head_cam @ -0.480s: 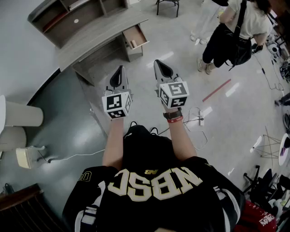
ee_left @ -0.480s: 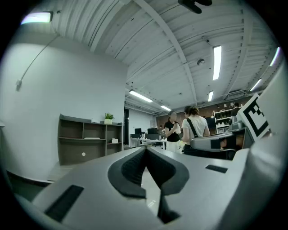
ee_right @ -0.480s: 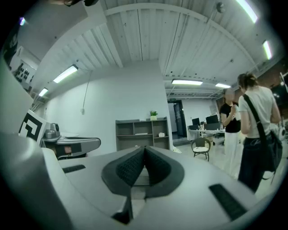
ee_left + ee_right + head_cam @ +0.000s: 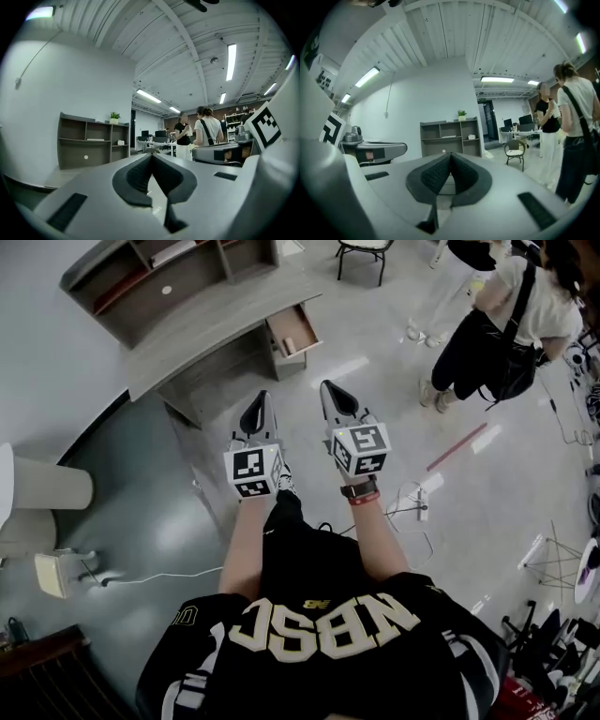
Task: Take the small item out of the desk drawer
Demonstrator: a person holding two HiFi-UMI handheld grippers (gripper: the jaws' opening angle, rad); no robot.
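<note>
Grey drawer stands open, small item untouched inside; left claw and right claw, both clenched empty, hover well short.

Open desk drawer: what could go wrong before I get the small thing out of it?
A thin white cable lies across the glossy grey floor beside the person's legs: a trip risk. The left gripper and right gripper are both shut; unless opened first, they may push the small pale item inside the open wooden drawer.
</note>
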